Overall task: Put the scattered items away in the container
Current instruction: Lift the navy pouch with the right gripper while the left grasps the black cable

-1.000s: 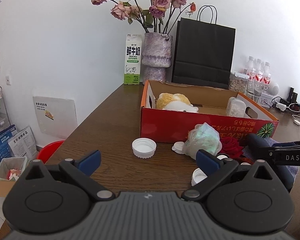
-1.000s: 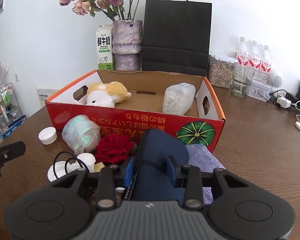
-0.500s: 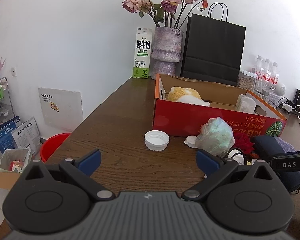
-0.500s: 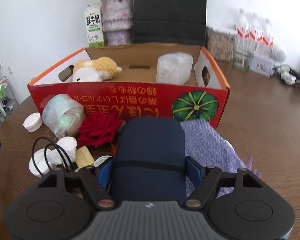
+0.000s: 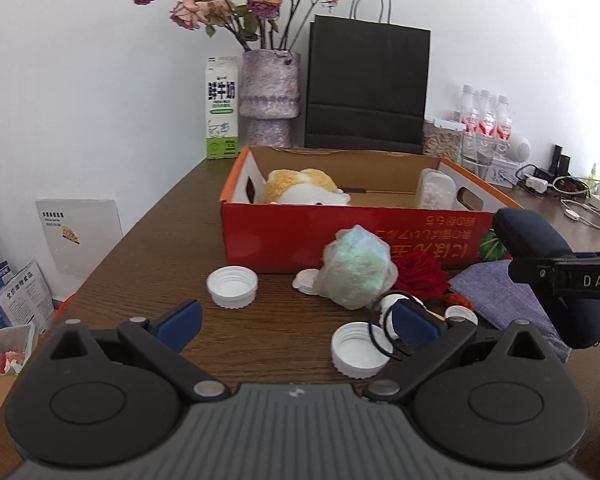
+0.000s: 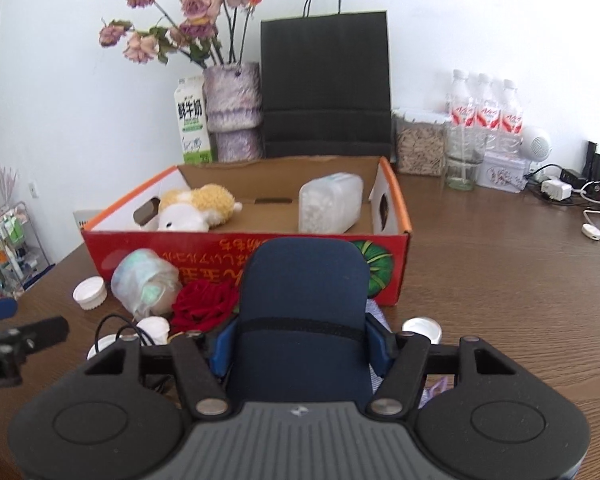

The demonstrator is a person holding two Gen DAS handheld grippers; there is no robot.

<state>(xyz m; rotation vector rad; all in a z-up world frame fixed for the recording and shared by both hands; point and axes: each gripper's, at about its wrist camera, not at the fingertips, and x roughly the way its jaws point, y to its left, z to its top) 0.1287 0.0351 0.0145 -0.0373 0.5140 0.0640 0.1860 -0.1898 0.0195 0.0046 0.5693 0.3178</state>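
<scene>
My right gripper (image 6: pixel 302 344) has a navy blue zip case (image 6: pixel 304 300) between its pads, which press on both sides while the jaws are closing. In the left wrist view the case (image 5: pixel 540 248) tilts up off the table, just in front of the red cardboard box (image 5: pixel 340 236). A plush toy (image 5: pixel 304 190) and a plastic jar (image 5: pixel 436 188) lie in the box. My left gripper (image 5: pixel 296 320) hangs open over the table with nothing between its fingers. White caps (image 5: pixel 232 286), a wrapped bundle (image 5: pixel 354 272), a red rose (image 5: pixel 420 276) and a purple cloth (image 5: pixel 500 292) lie scattered.
Behind the box stand a milk carton (image 5: pixel 221 114), a vase of dried roses (image 5: pixel 270 92) and a black paper bag (image 5: pixel 366 88). Water bottles (image 6: pixel 484 116), a jar and cables (image 6: pixel 592 228) crowd the far right. The table edge runs along the left.
The right jaws widened and took the case around its body; the case has come up off the cloth. The left gripper shifted a little toward the pile, still open.
</scene>
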